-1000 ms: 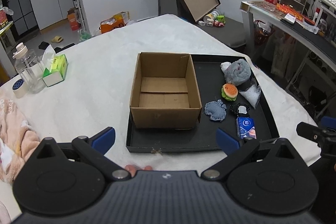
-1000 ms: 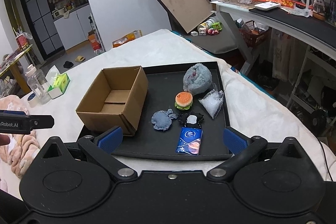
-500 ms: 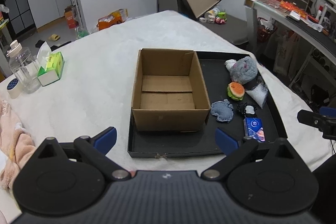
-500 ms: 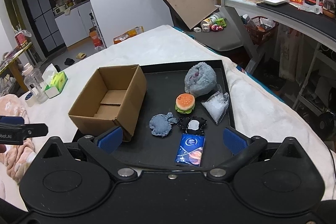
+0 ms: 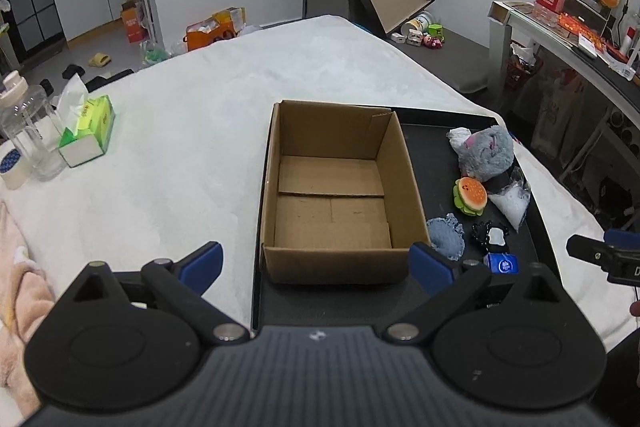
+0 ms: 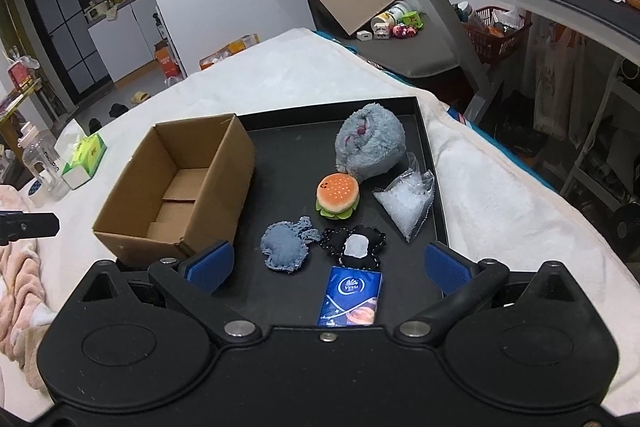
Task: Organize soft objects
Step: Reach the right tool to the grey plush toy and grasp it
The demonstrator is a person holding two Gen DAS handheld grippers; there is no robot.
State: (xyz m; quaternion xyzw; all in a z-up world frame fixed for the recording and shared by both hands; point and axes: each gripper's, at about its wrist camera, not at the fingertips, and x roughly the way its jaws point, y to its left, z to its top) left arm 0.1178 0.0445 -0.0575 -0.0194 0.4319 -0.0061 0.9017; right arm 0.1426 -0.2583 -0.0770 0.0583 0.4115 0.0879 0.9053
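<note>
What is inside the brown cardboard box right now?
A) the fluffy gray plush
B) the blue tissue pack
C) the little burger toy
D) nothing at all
D: the cardboard box shows only its bare bottom flaps, while the burger toy, gray plush and blue tissue pack all lie beside it on the black tray.

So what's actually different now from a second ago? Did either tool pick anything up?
Nothing was picked up. Both views closed in on the black tray: the left tool advanced toward the cardboard box, and the right tool moved toward the tissue pack and grey pouch. Both tools are open and empty, as before. The box, burger toy and other soft items lie unmoved.
</note>
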